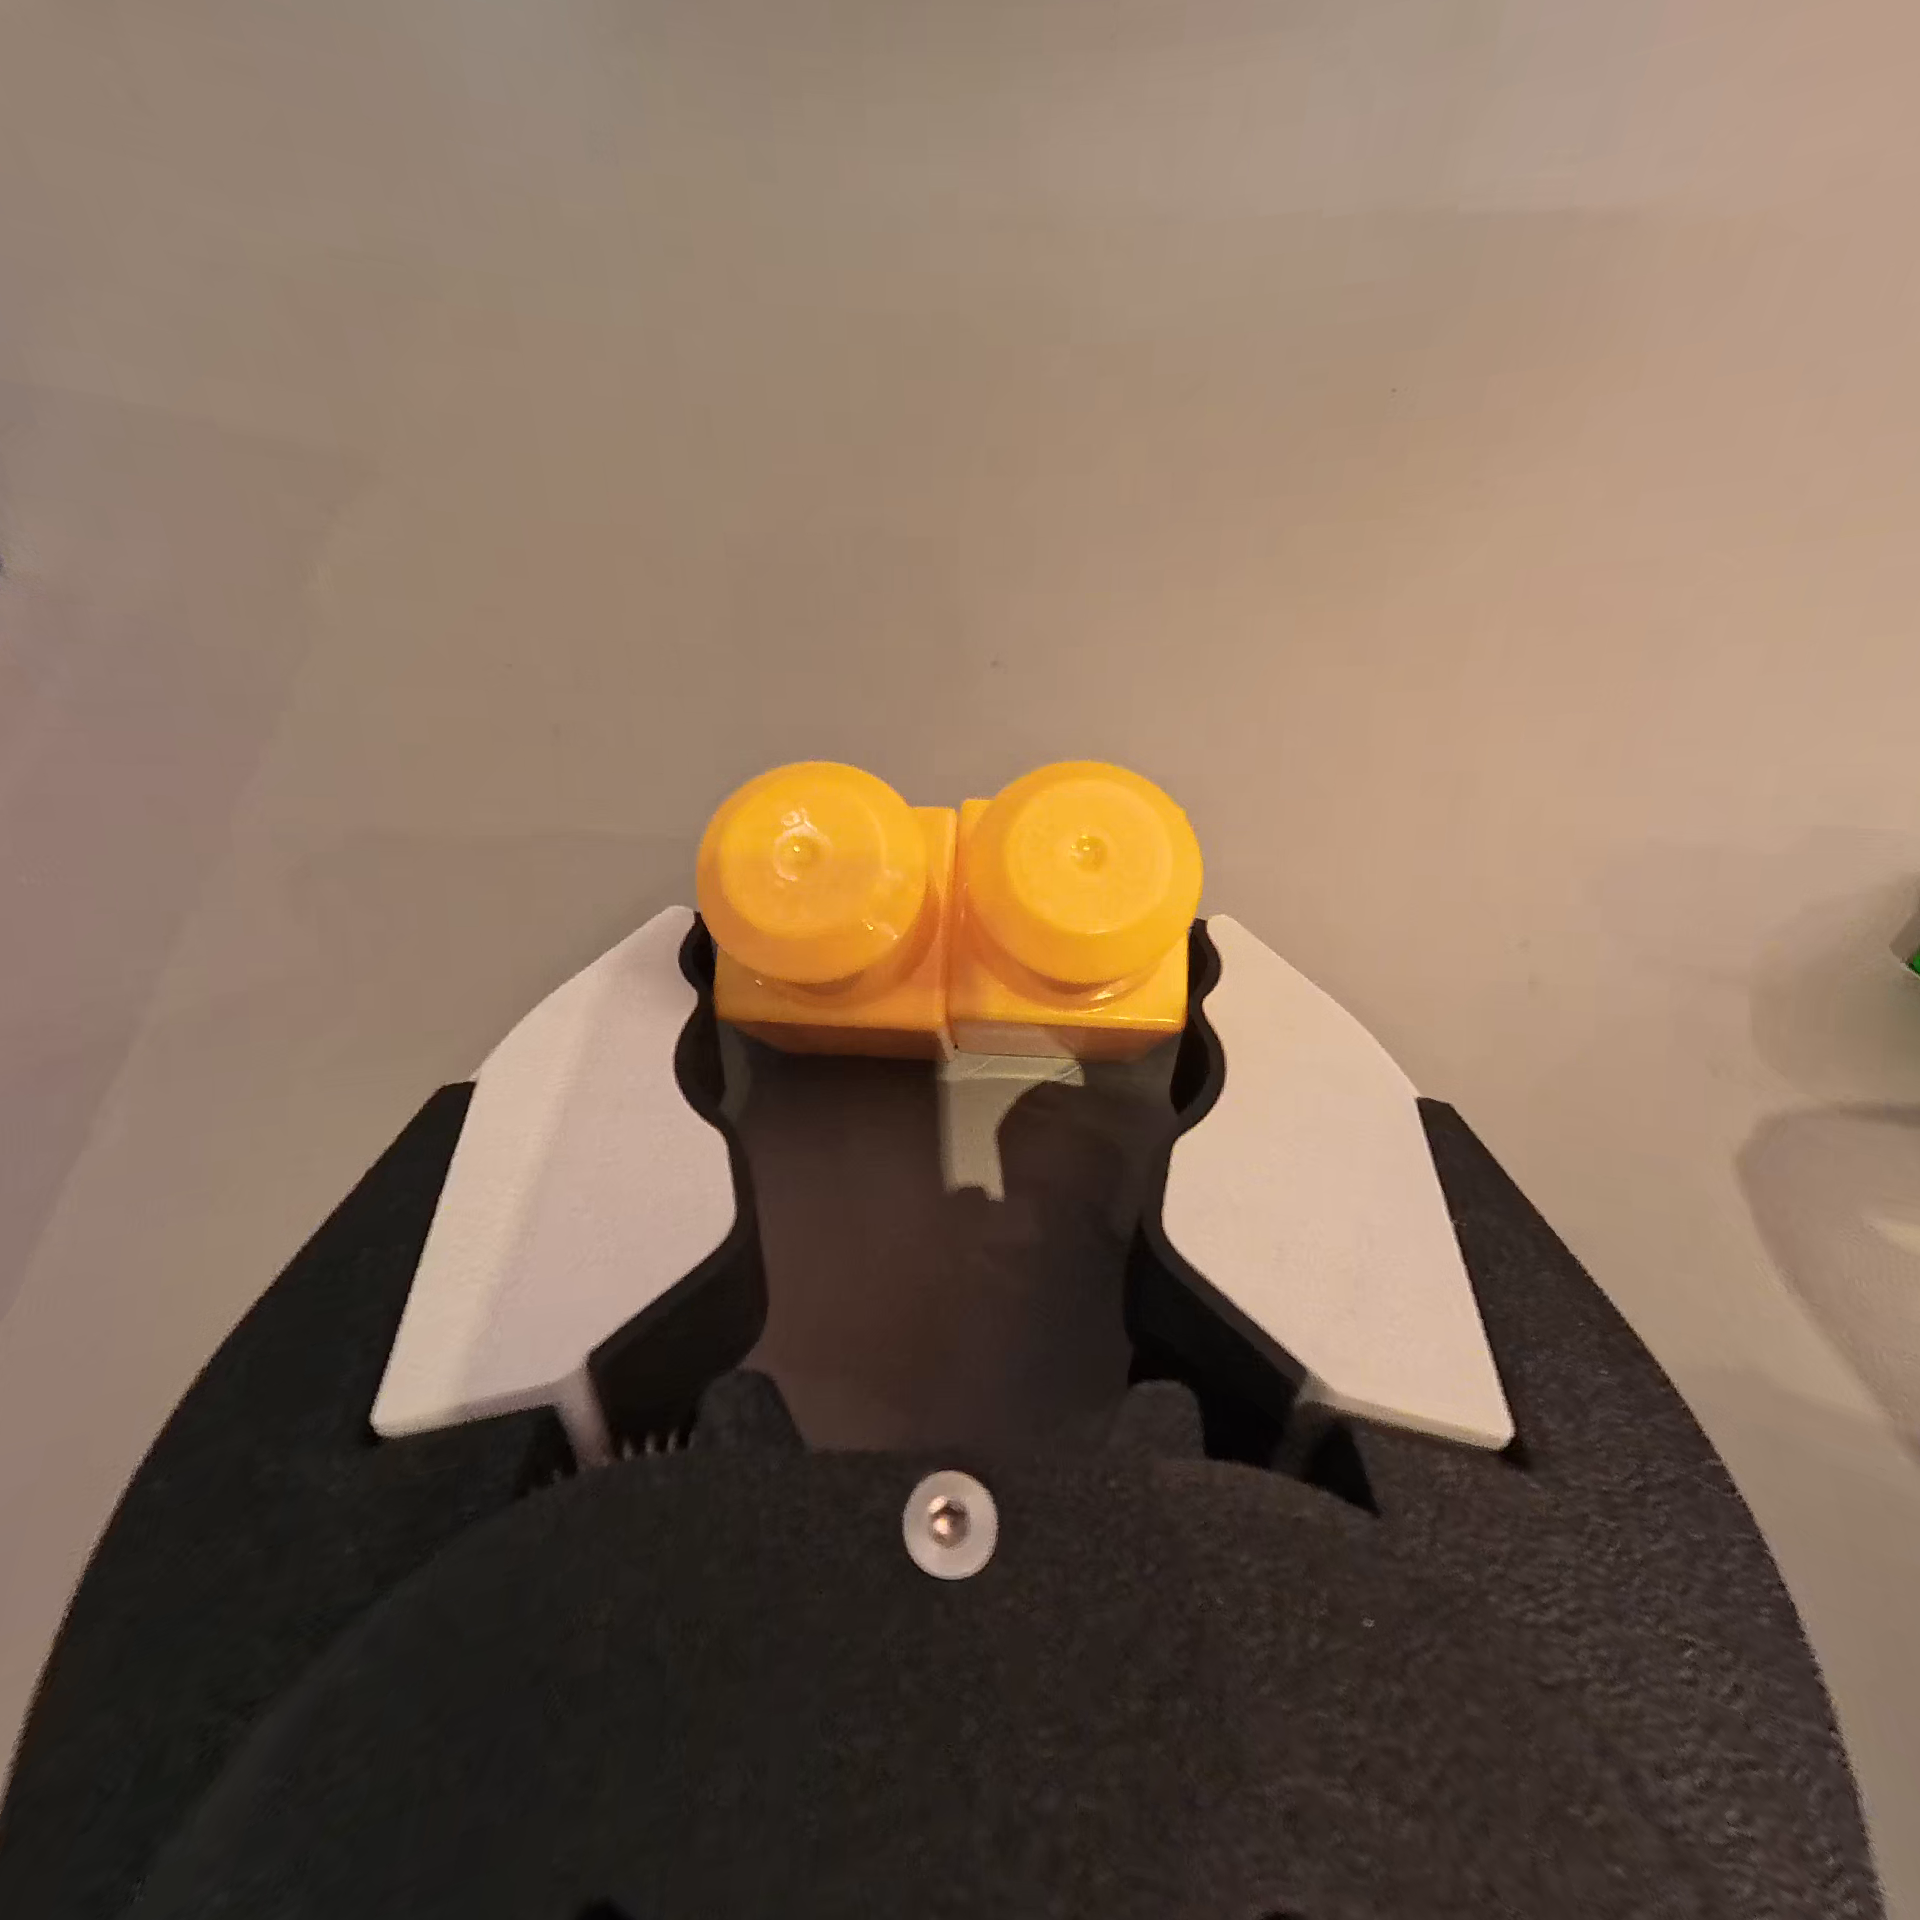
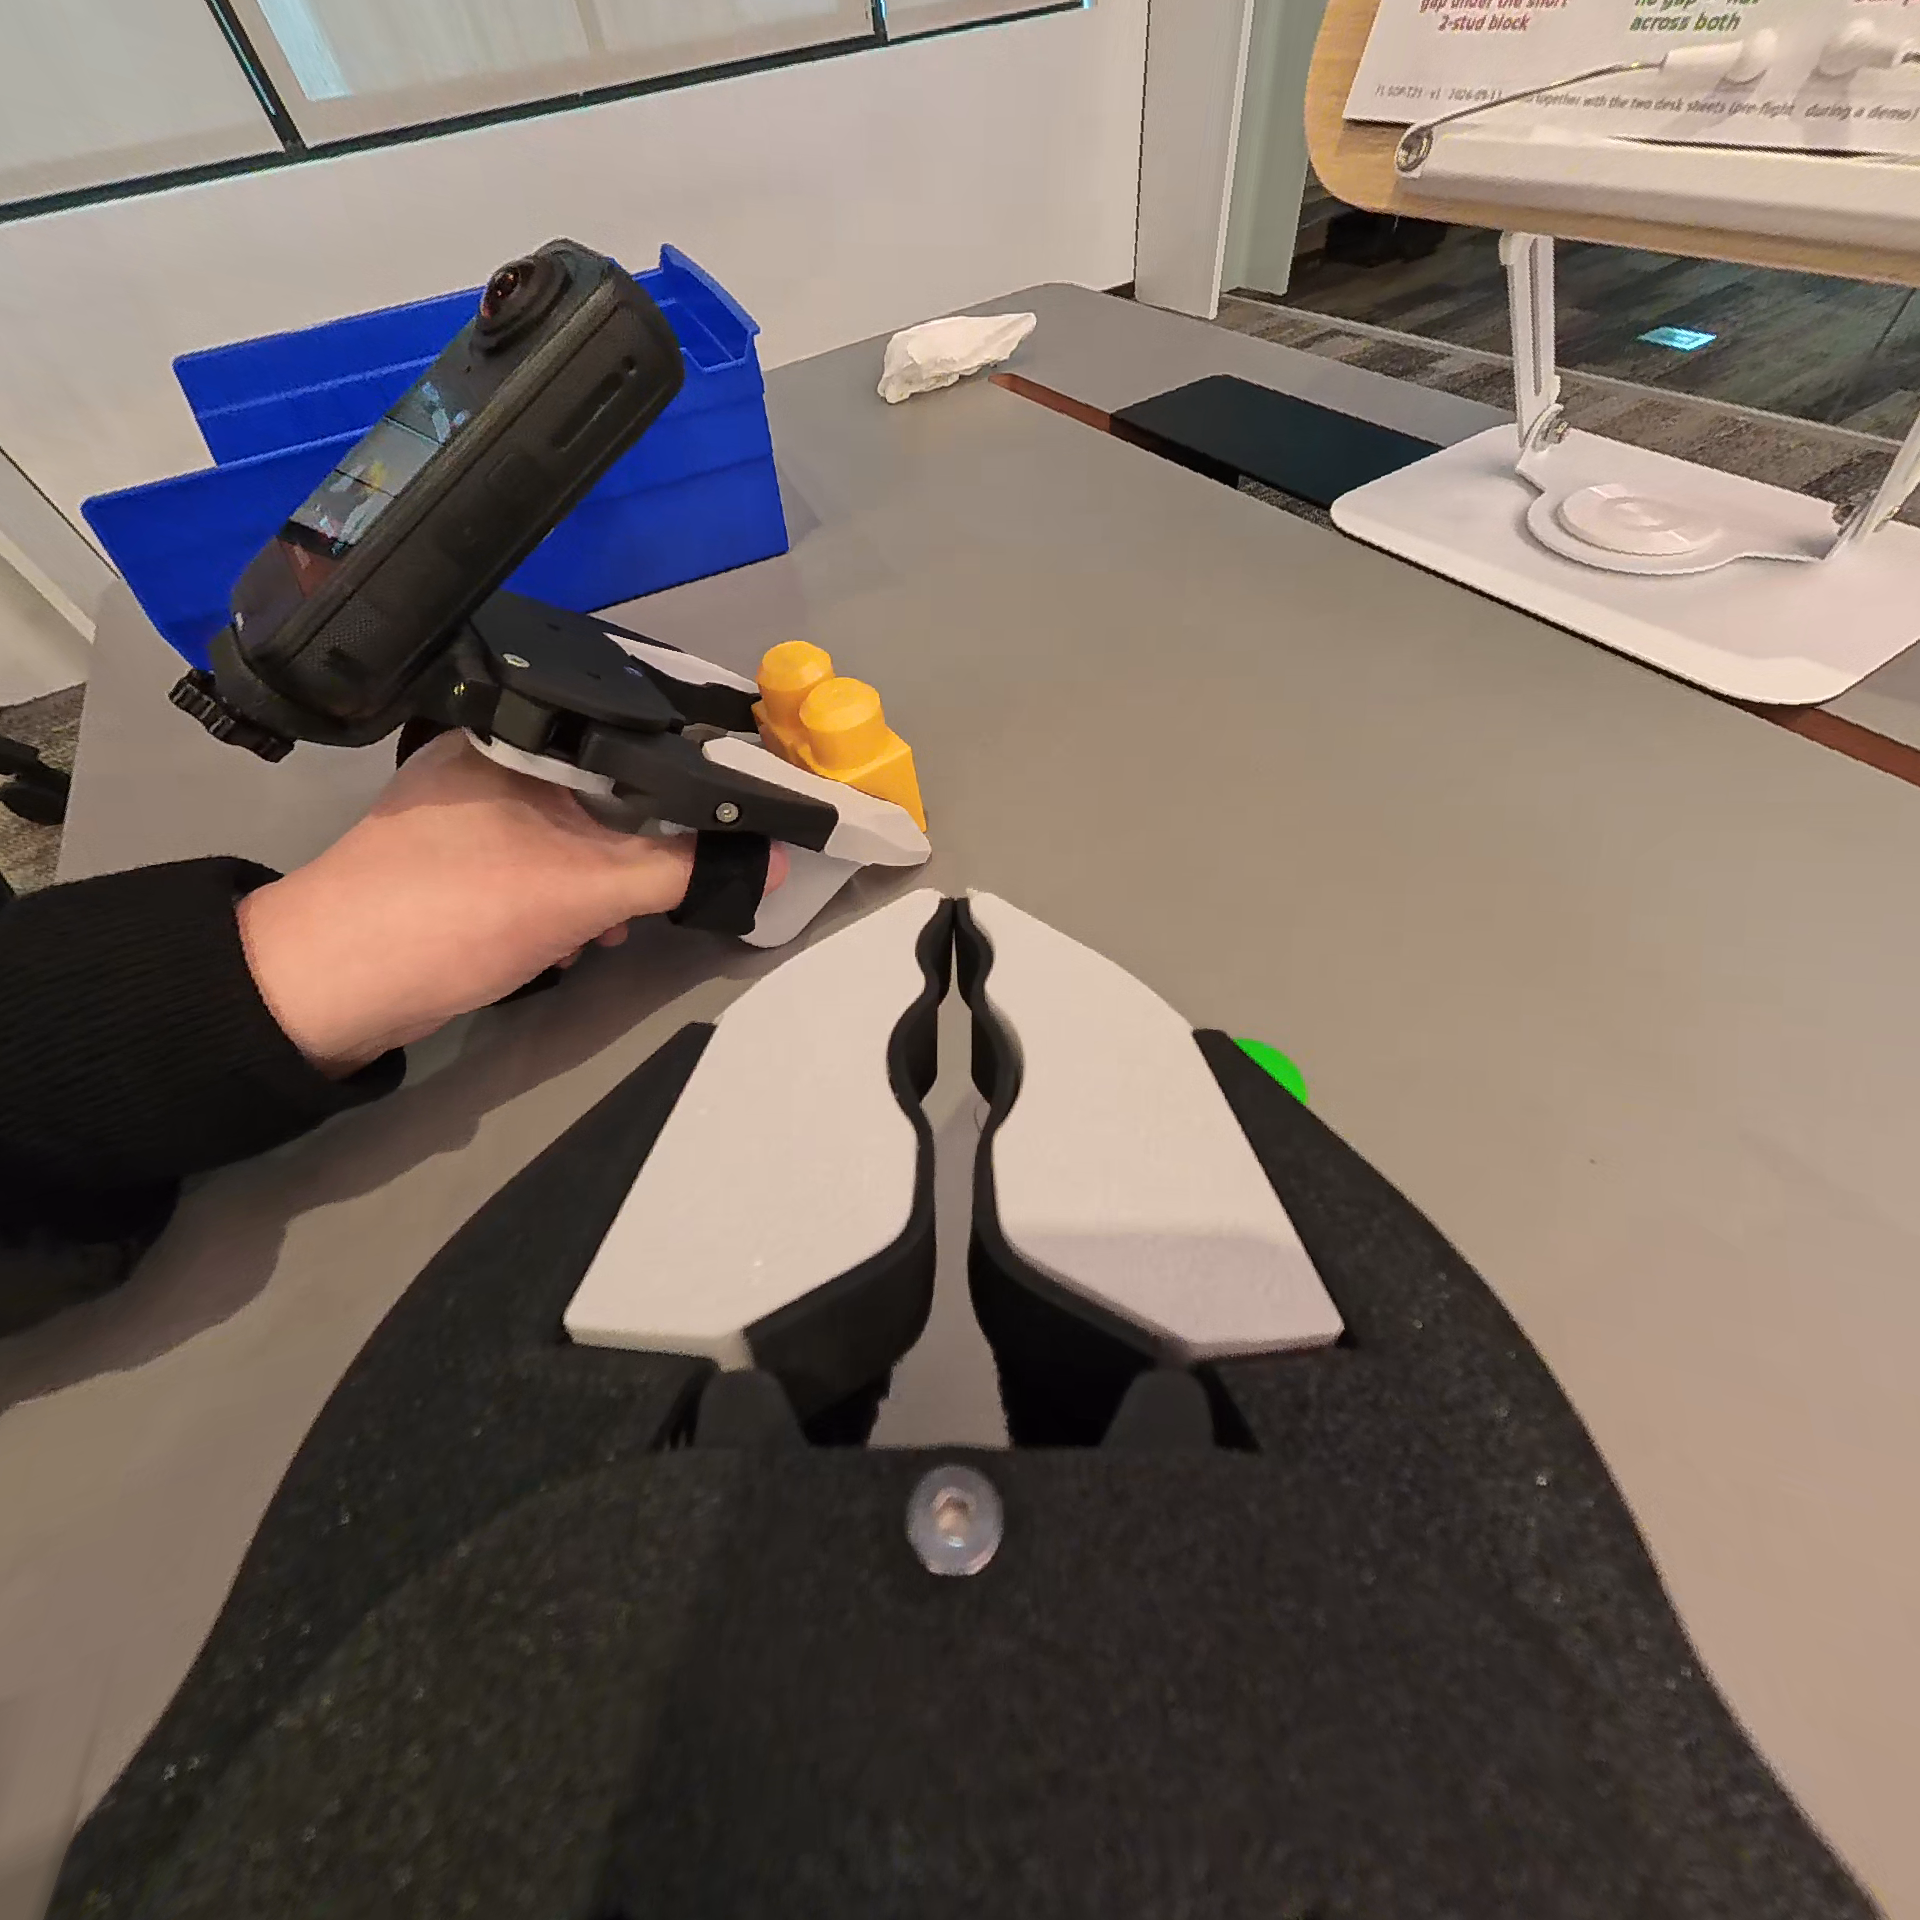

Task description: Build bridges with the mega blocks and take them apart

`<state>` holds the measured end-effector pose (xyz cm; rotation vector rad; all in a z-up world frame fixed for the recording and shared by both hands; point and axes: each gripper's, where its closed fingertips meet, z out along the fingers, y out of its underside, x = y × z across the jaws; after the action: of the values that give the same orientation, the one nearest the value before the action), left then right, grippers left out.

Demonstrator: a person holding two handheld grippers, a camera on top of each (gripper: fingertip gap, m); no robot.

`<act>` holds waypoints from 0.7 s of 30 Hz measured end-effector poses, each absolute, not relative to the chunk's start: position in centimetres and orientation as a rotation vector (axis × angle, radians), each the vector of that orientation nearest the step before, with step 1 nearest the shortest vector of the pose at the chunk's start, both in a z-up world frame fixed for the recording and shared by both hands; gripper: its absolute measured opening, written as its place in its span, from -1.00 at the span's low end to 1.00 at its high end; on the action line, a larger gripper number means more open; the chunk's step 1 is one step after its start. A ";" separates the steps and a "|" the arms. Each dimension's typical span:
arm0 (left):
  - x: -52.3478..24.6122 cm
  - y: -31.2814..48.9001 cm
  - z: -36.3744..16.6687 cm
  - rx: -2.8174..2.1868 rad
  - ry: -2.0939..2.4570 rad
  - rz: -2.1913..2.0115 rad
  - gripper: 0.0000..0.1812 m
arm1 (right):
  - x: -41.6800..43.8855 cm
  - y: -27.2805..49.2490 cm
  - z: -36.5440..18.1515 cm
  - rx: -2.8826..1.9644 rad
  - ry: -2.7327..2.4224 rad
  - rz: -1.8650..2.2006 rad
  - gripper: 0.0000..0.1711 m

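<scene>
My left gripper (image 1: 951,935) is shut on a yellow two-stud block (image 1: 951,904), gripping its two short ends with the studs facing the camera. In the right wrist view the same gripper (image 2: 826,769) holds the yellow block (image 2: 842,727) tilted, low over the grey table (image 2: 1299,831); I cannot tell if it touches. My right gripper (image 2: 956,899) is shut and empty, its tips just right of the left gripper. A green block (image 2: 1270,1065) peeks out behind the right finger and also shows at the right edge of the left wrist view (image 1: 1910,956).
A blue bin (image 2: 665,499) stands at the back left of the table. A white stand base (image 2: 1662,582) is at the back right, with a black pad (image 2: 1268,431) and a crumpled white tissue (image 2: 951,353) behind. A person's hand (image 2: 468,894) holds the left gripper.
</scene>
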<state>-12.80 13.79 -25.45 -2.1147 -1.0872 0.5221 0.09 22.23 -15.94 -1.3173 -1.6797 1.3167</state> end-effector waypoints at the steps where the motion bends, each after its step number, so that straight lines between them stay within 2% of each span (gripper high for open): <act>1: -12.8 13.8 -25.5 -2.114 -1.088 0.522 -0.05 | 0.1 22.2 -16.0 -1.318 -1.680 1.318 -1.00; 5: -12.9 13.9 -25.4 -2.114 -1.076 0.512 -0.11 | 0.1 22.2 -16.1 -1.321 -1.685 1.315 -1.00; 6: -12.9 13.8 -25.3 -2.108 -1.075 0.504 -0.27 | 0.1 22.2 -16.2 -1.324 -1.687 1.316 -1.00; 7: -13.1 13.7 -24.9 -2.070 -1.073 0.508 -0.60 | 0.1 22.2 -16.3 -1.327 -1.691 1.315 -1.00; 9: -13.1 13.6 -24.8 -2.064 -1.071 0.487 -0.61 | 0.1 22.1 -16.4 -1.330 -1.698 1.313 -1.00; 12: -13.4 13.2 -25.3 -2.098 -1.079 0.473 -0.50 | 0.0 22.0 -16.6 -1.331 -1.712 1.302 -1.00; 17: -13.2 13.2 -25.3 -2.117 -1.040 0.451 -0.49 | 0.0 22.8 -17.0 -1.362 -1.701 1.283 -1.00; 21: -12.8 13.2 -25.4 -2.160 -0.949 0.415 -0.40 | 0.1 25.0 -15.1 -1.357 -1.634 1.279 -0.97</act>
<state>-12.83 13.23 -25.40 -2.1602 -0.9486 0.4154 0.11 25.02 -15.13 -1.3571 -1.6340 1.2789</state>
